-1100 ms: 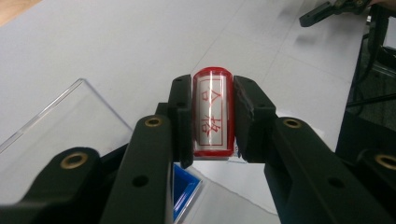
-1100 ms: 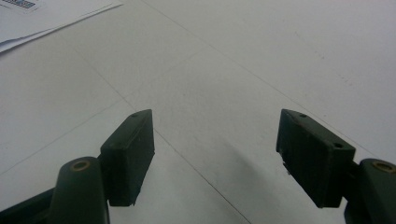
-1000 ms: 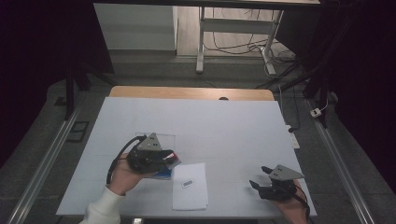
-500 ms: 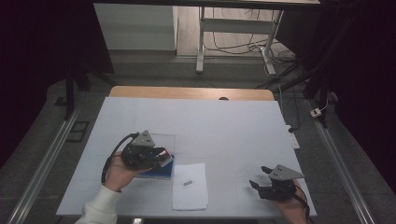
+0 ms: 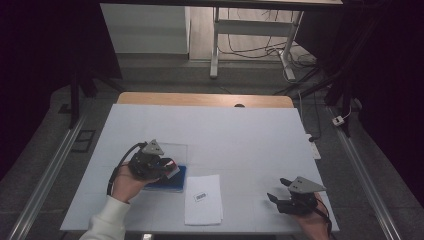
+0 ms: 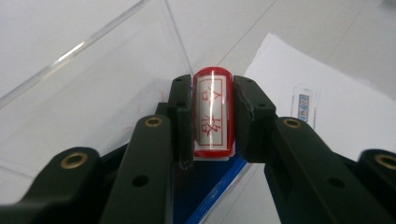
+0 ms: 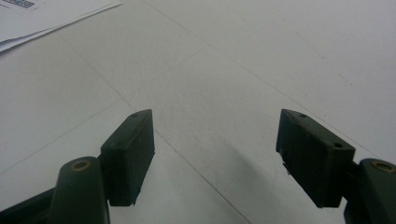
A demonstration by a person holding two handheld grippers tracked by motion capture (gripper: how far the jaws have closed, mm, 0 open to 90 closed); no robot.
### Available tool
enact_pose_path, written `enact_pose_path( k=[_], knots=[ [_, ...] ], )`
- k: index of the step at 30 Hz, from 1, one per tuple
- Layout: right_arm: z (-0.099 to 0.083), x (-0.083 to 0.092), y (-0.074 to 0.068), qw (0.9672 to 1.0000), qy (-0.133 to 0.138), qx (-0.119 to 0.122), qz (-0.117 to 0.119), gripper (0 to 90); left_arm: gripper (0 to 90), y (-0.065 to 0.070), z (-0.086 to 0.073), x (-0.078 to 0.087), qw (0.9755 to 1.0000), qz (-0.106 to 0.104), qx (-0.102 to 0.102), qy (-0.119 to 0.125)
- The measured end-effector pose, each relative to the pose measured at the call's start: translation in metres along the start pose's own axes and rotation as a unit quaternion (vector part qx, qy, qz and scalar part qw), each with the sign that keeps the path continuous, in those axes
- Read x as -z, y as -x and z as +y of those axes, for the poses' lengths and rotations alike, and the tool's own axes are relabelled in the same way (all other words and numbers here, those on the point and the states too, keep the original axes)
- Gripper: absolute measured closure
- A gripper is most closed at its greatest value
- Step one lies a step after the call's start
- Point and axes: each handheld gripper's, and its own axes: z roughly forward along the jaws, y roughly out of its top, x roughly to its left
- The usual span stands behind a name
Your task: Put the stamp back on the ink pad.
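Observation:
My left gripper point(image 5: 169, 169) is shut on a red cylindrical stamp point(image 6: 212, 112) with red characters on its white label. Both pads press its sides. The stamp hangs over a blue ink pad point(image 5: 175, 181), whose blue edge point(image 6: 205, 186) lies under the jaws. The pad's clear lid point(image 5: 172, 150) stands open behind it and appears as a clear sheet point(image 6: 93, 88) in the left gripper view. A white paper point(image 5: 204, 200) with a small barcode label lies just right of the pad. My right gripper point(image 5: 276, 191) rests at the table's front right, jaws point(image 7: 215, 140) open, nothing between them.
The white table top point(image 5: 240, 135) has bare room across its middle and back. A wooden strip point(image 5: 200, 99) runs along its far edge. A corner of the paper point(image 7: 42, 18) lies ahead of the right gripper. Floor rails flank the table.
My left gripper, still holding the stamp, has shifted a little left and lower over the blue pad. The right gripper has not moved.

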Motion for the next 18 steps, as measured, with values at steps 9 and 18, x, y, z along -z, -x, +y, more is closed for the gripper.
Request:
enact_pose_path(
  k=[9,18],
  knots=[
    [0.0,-0.001,0.0,1.0,-0.001,0.0,0.0,27.7,69.9,-0.005,-0.004,-0.012,0.9991,0.017,0.002,-0.038],
    [-0.001,-0.001,0.0,1.0,-0.002,0.001,0.001,27.7,69.8,-0.01,-0.01,-0.014,0.9973,0.03,0.01,-0.067]
  ],
)
